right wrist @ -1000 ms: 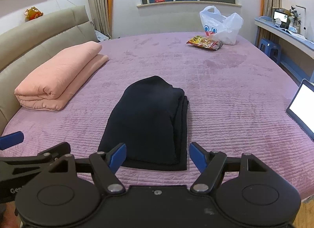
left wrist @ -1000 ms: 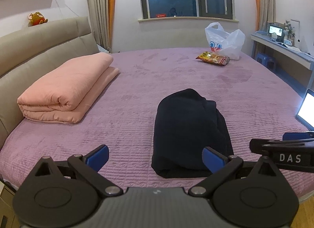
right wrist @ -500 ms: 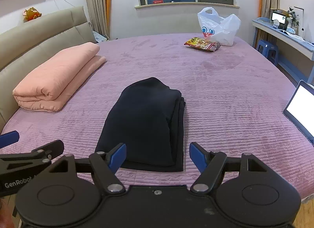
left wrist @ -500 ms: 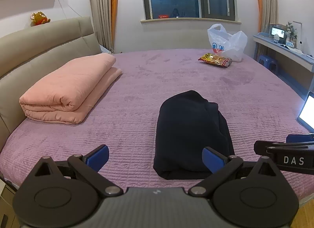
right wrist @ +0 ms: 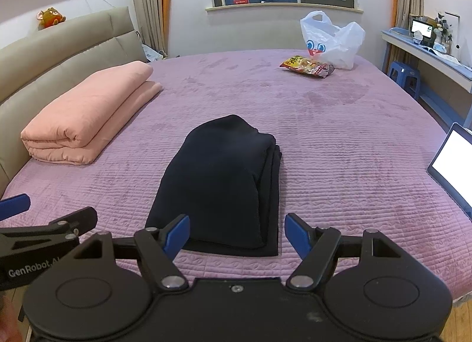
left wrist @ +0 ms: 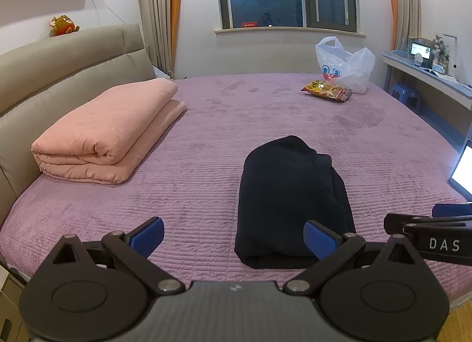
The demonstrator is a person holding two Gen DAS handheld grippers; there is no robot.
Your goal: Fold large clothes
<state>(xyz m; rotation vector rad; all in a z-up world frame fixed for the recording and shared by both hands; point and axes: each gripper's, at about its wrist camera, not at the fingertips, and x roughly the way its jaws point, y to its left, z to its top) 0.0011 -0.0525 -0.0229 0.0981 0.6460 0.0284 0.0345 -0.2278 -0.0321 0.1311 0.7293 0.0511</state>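
A dark navy garment (left wrist: 290, 194) (right wrist: 227, 179) lies folded into a thick rectangular stack on the purple bedspread (left wrist: 206, 141) (right wrist: 339, 150), near the bed's front edge. My left gripper (left wrist: 233, 233) hovers short of the garment's near left corner, open, with nothing between its blue pads. My right gripper (right wrist: 237, 234) hangs just before the stack's near edge, also open and empty. Each gripper shows at the side of the other's view: the right one (left wrist: 430, 224) and the left one (right wrist: 44, 224).
A folded pink quilt (left wrist: 109, 129) lies by the beige headboard (left wrist: 59, 67) at left. A snack packet (left wrist: 326, 90) and a white plastic bag (left wrist: 343, 66) sit at the far side. A lit laptop (right wrist: 451, 165) rests at the bed's right edge, with a desk (right wrist: 427, 56) and blue stool (right wrist: 404, 73) beyond.
Both views have shifted only slightly; the garment lies as before and both grippers remain open over the bed's front edge.
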